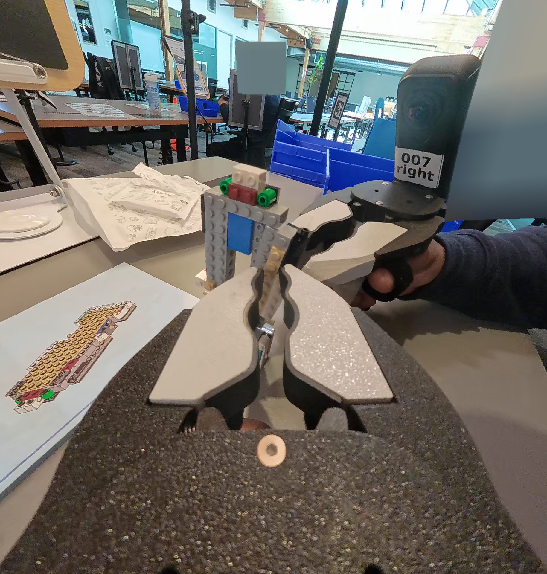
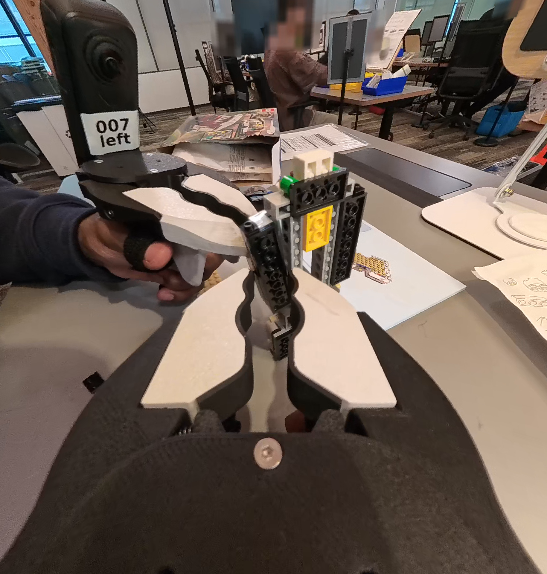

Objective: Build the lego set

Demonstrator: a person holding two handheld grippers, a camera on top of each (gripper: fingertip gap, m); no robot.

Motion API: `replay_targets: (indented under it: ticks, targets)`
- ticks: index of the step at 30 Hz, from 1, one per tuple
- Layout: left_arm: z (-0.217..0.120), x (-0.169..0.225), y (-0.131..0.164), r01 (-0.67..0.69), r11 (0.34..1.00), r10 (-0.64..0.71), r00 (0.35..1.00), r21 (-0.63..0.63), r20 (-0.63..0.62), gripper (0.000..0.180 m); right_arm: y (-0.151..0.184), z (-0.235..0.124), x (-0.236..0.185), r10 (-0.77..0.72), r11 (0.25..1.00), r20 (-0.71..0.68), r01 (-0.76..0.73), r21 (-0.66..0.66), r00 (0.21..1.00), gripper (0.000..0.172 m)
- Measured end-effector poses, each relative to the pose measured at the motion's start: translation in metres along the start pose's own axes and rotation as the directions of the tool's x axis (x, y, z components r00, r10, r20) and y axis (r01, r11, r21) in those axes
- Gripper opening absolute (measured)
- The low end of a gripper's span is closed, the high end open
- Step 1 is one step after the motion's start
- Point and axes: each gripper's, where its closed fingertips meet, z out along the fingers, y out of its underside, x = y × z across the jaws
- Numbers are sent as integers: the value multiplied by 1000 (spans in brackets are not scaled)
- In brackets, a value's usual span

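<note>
A brick model (image 1: 231, 223) of grey, blue, tan and black bricks, with green and dark red pieces on top, stands upright above the table. My left gripper (image 1: 270, 273) is shut on the model's tan and grey strip (image 1: 270, 289). In the right wrist view the left gripper (image 2: 250, 230) comes in from the left and meets the model (image 2: 321, 223) at its side. My right gripper (image 2: 270, 279) is shut on the model's long black plate (image 2: 272, 270). In the left wrist view the right gripper (image 1: 297, 245) grips that black edge from the right.
A building-guide sheet (image 1: 64, 341) with a picture of a model lies at the left. White printed paper bags (image 1: 147, 205), a lamp base (image 1: 20, 220) and blue bins (image 1: 328, 167) lie behind. In the right wrist view the sheet (image 2: 405, 279) lies beyond the model.
</note>
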Motion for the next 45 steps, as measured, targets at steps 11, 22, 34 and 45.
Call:
replay_targets:
  ticks: [11, 22, 34, 45]
  targets:
    - [2, -7, 0, 7, 1000, -7, 1000, -16, 17, 9, 0, 4, 8, 18, 1000, 0, -18, -6, 1000, 23]
    - [4, -13, -2, 6, 1000, -5, 1000, -28, 20, 10, -5, 6, 17, 36, 999, -12, -36, 26, 999, 26]
    - [9, -16, -5, -8, 999, 8, 1000, -40, 6, 10, -7, 8, 20, 79, 996, 37, -80, 37, 996, 26]
    - [9, -17, -6, -9, 1000, 9, 1000, -2, -14, 10, -8, 9, 19, 57, 996, 51, -61, 66, 997, 23]
